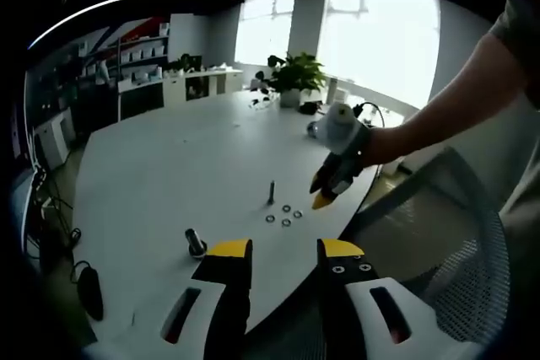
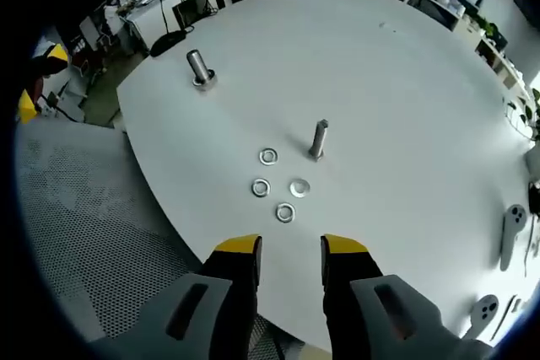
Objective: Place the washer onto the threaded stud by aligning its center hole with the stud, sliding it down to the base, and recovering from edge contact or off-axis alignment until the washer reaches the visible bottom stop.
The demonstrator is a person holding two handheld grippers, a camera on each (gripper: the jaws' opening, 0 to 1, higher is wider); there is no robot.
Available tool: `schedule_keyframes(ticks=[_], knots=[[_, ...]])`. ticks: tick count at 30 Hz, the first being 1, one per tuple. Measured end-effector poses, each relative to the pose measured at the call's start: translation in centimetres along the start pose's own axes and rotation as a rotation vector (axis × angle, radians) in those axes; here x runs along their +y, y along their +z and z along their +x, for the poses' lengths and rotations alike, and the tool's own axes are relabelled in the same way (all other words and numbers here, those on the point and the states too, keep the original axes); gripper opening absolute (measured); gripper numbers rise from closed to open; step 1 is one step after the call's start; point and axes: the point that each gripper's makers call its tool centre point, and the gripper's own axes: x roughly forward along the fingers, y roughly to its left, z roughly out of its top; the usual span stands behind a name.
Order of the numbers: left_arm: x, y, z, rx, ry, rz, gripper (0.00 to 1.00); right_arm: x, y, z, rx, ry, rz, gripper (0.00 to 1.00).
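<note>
**Washers Wait Beside the Stud as Both Grippers Hang Back**

While four washers lie loose on the white table (image 2: pixel 405 90), the right gripper (image 2: pixel 291 250) hovers above the table's near edge, its yellow-tipped jaws parted to a moderate gap and holding nothing. The washers sit in a small cluster: one washer (image 2: pixel 268 156) just beside the threaded stud (image 2: pixel 318 139), the other three washers (image 2: pixel 279 196) a little nearer the gripper. The stud stands upright and bare, so the placing step looks not yet begun; the cluster seems laid close to it to keep the carry short.

Seen from the left gripper view, the left gripper (image 1: pixel 285 252) is likewise empty, jaws apart, held back off the table edge over a mesh chair (image 1: pixel 447 242), apparently keeping out of the way. The right gripper (image 1: pixel 327 191) appears there in a person's hand (image 1: pixel 371 145), angled down toward the stud (image 1: pixel 272 192) and the washers (image 1: pixel 285 217).

A second stud (image 2: pixel 199 67) with a thicker shaft stands well apart, near the table's edge. Open tabletop surrounds the upright stud on all sides, leaving free room to descend from above. The washers lie flat, so a jaw tip will likely need to catch an edge; the nearest one sits close to the rim, where a nudge could send it off.
</note>
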Motion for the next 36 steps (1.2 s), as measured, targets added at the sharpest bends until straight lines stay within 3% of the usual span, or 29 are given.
schedule_keyframes(ticks=[15, 22, 36], knots=[[0.1, -0.4, 0.1, 0.021, -0.003, -0.020, 0.28, 0.8, 1.0, 2.3, 0.048, 0.026, -0.092, 0.28], [0.1, -0.5, 0.1, 0.020, -0.005, -0.023, 0.28, 1.1, 0.6, 3.1, 0.114, 0.021, -0.171, 0.24], [0.1, -0.4, 0.1, 0.017, -0.005, -0.020, 0.28, 0.6, -0.3, 3.8, 0.176, 0.034, -0.152, 0.24]])
